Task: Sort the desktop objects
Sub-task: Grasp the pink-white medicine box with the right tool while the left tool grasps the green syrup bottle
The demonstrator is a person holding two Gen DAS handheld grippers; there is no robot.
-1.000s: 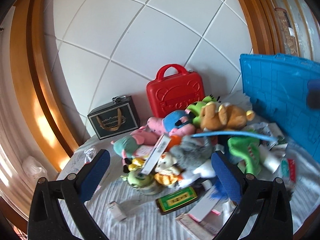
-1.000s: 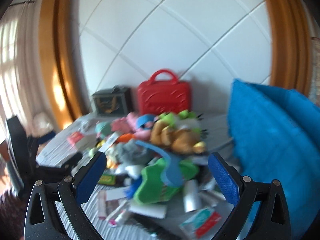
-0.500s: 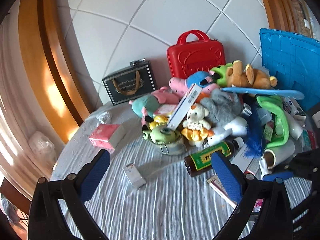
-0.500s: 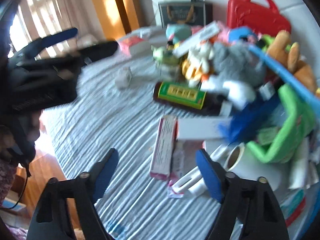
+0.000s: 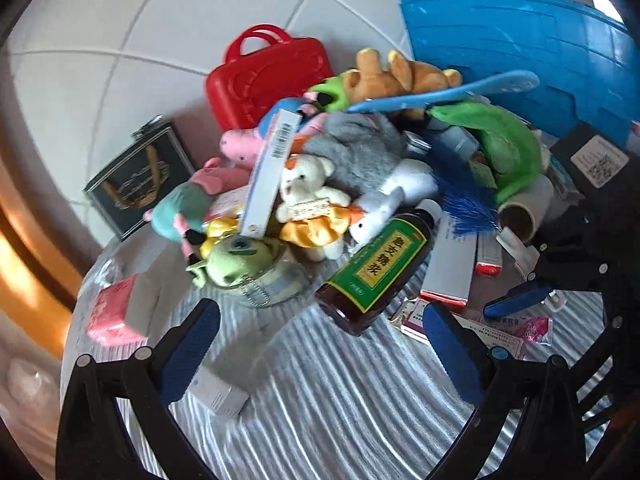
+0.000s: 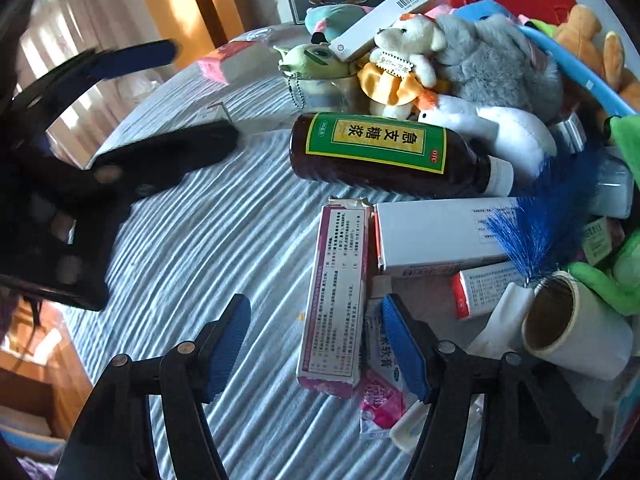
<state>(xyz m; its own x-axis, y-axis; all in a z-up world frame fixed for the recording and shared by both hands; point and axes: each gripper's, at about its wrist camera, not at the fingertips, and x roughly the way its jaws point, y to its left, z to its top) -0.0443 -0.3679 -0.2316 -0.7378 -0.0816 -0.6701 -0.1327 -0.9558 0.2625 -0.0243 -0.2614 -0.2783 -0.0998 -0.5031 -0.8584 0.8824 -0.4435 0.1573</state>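
Green-labelled brown bottle (image 6: 396,156), striped cloth (image 6: 224,240)

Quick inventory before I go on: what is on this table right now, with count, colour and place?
syrup bottle: 1, brown with green label, lying at the near edge of the pile
medicine boxes: several; a maroon-edged box ahead of the right tongs, a white box beside it, a pink box far left
plush toys: many, heaped; white bear, grey plush, brown bear
tape roll: 1, white, right of the boxes
red case: 1, behind the pile
black gift box: 1, back left
blue panel: 1, back right
striped tablecloth: 1, pale
left tongs: open, above bare cloth
right tongs: open, holding nothing
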